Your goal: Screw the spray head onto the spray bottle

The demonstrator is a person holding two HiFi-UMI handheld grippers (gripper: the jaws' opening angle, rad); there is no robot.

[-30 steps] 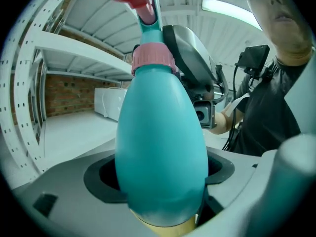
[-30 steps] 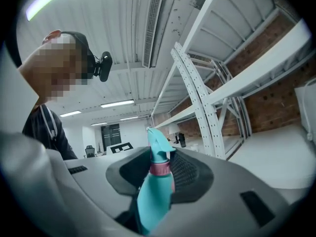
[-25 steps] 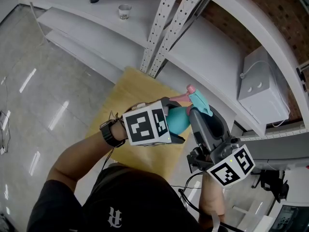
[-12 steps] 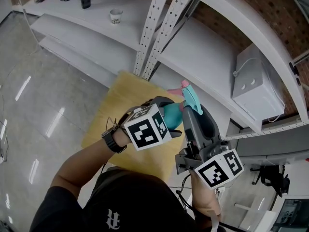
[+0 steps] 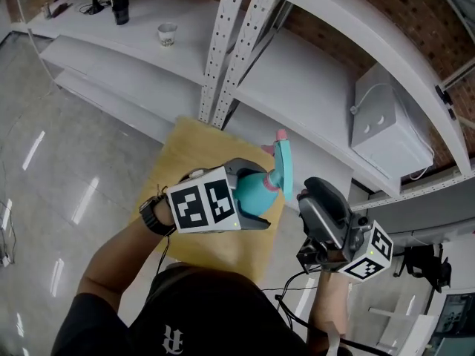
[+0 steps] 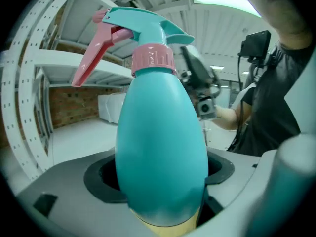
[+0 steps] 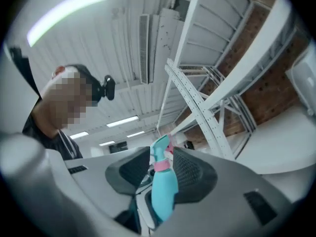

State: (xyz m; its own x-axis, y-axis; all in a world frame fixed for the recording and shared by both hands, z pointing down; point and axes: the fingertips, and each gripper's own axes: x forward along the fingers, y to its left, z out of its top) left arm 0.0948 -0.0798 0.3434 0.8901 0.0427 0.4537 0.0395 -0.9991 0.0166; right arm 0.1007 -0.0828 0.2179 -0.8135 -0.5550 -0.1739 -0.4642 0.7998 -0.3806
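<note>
Sitting clamped in left gripper [image 5: 252, 196] — spray bottle [image 6: 163, 147]

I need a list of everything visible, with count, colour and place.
egg-shaped plastic spray bottle: one, teal, in left claw
plastic spray head: one, teal and pink, on the bottle's neck
flat tabletop: one, yellow, below the claws
metal shelving: one, white, behind the tabletop
box with cable: one, white, on right shelf
paper cup: one, white, far shelf
tall cylinder: one, black, beside the cup
wristwatch: one, black, left wrist
left claw: one, grey, shut on bottle
right claw: one, grey, open, empty, right of bottle
</note>
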